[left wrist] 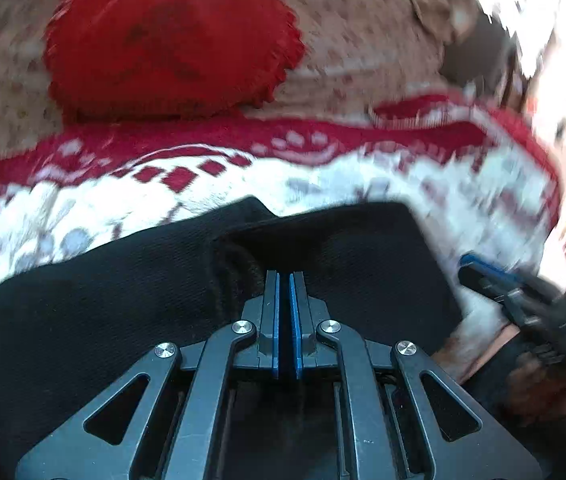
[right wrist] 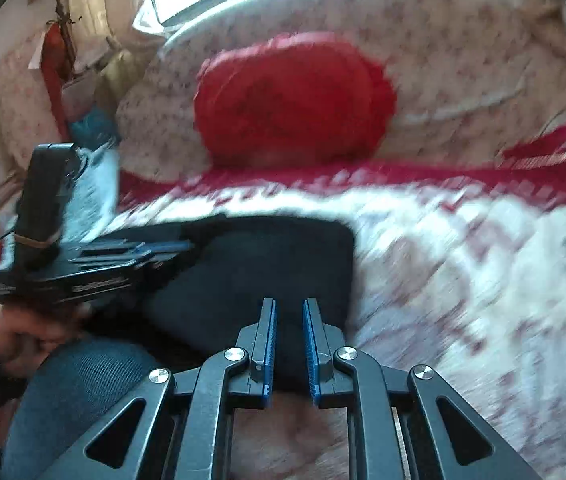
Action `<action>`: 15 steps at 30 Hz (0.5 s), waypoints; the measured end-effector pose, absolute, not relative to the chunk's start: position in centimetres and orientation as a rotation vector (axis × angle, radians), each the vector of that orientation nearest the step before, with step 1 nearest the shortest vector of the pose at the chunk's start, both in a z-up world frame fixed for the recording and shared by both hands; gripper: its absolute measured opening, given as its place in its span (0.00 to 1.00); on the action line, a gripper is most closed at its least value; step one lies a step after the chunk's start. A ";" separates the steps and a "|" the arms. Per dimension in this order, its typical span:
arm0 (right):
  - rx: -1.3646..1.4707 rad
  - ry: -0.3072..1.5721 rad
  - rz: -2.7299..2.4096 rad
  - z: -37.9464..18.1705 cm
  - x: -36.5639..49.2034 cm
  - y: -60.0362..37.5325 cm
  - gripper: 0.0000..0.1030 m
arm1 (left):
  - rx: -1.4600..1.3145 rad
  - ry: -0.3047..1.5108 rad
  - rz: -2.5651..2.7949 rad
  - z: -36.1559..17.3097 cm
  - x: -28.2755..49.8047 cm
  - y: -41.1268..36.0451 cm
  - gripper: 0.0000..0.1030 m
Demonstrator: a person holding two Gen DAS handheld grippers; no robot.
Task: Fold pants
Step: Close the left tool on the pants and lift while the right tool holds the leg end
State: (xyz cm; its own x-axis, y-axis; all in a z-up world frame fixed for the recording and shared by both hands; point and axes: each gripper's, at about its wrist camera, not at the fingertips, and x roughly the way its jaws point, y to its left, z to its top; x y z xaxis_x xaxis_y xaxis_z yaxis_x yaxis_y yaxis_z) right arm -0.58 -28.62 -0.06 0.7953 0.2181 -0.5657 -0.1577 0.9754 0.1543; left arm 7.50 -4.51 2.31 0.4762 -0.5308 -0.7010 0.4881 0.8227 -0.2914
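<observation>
The black pants (left wrist: pixel 131 292) lie folded on a red and white patterned blanket (left wrist: pixel 83 208); they also show in the right wrist view (right wrist: pixel 267 260). My left gripper (left wrist: pixel 284 280) is shut, its blue pads nearly touching, over the pants' fold; whether cloth is pinched between them is unclear. In the right wrist view it (right wrist: pixel 179 246) reaches in from the left over the pants. My right gripper (right wrist: pixel 288 308) is partly open and empty, just above the pants' near edge. It also shows blurred at the right of the left wrist view (left wrist: pixel 483 272).
A red round cushion (left wrist: pixel 171 40) leans against a floral pillow (left wrist: pixel 363 20) at the back; it also shows in the right wrist view (right wrist: pixel 295 96). A person's hand (right wrist: pixel 23 332) and knee in blue trousers (right wrist: pixel 83 380) are at lower left. Cluttered furniture (right wrist: pixel 55 64) stands far left.
</observation>
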 end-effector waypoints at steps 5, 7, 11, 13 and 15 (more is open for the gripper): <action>0.112 0.651 0.018 -0.8 -0.2 -30.7 0.12 | -0.336 0.767 -0.539 4.7 3.8 4.7 0.51; 0.177 0.686 -0.003 -1.5 0.1 -31.9 0.12 | -0.419 0.758 -0.494 4.2 1.9 8.3 0.52; 0.330 0.768 0.004 -3.5 0.9 -33.8 0.12 | -0.634 0.768 -0.344 1.1 -2.0 15.9 0.53; 0.376 0.757 0.009 -3.6 0.9 -34.2 0.12 | -0.756 0.785 -0.291 -0.8 -2.9 18.2 0.53; 0.379 0.755 0.005 -3.6 0.8 -34.3 0.12 | -0.902 0.791 -0.256 -3.0 -3.5 20.1 0.53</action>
